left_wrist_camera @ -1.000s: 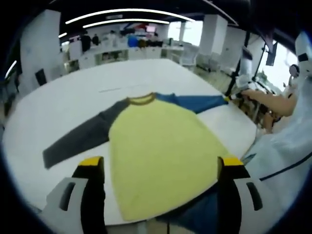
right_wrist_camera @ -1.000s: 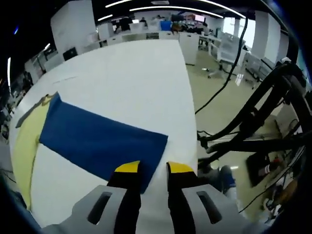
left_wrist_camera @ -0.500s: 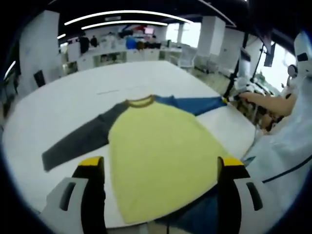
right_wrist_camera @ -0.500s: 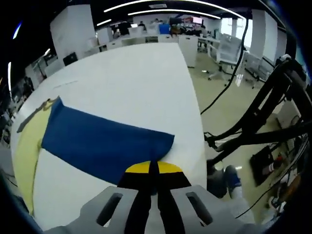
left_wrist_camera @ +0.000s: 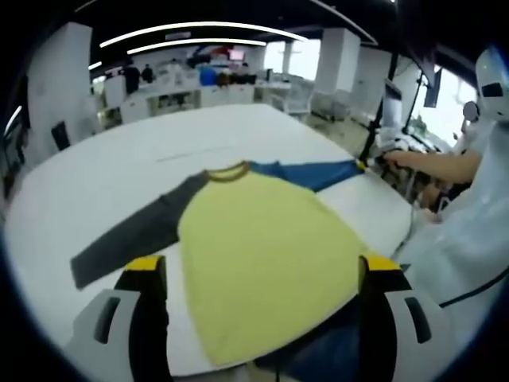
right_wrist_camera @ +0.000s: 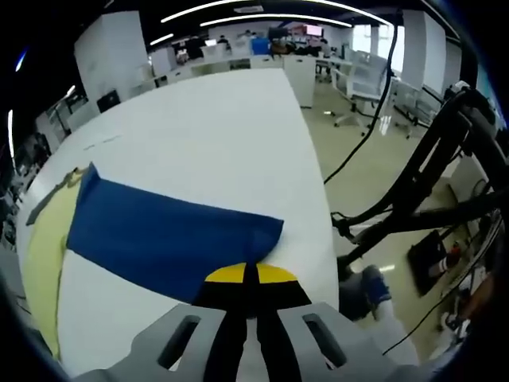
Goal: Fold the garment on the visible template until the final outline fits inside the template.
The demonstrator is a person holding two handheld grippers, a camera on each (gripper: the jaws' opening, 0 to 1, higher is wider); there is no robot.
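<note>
Blue sleeve (right_wrist_camera: 171,239) cuff pinched by closed right gripper (right_wrist_camera: 249,280) — sleeve fold judged in hand. Left gripper (left_wrist_camera: 258,274) fingers held open above shirt (left_wrist_camera: 258,267) on bench (left_wrist_camera: 119,171) — sleeve to be carried inward next.

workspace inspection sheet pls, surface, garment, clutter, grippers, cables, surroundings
surface: white table, faint marks beyond the collar; template outline cannot be made out
job's things: shirt lies flat, yellow body, grey sleeve spread out, blue sleeve spread out to the table edge; nothing folded yet
clutter: nothing seen on the table
grippers: left hand-held gripper open, over the hem, gripping nothing; right hand-held gripper shut on the blue sleeve's cuff
cables: black cables hanging beside the table down to the floor
surroundings: open office, desks and chairs, ceiling strip lights; a person's arm at the blue cuff
</note>
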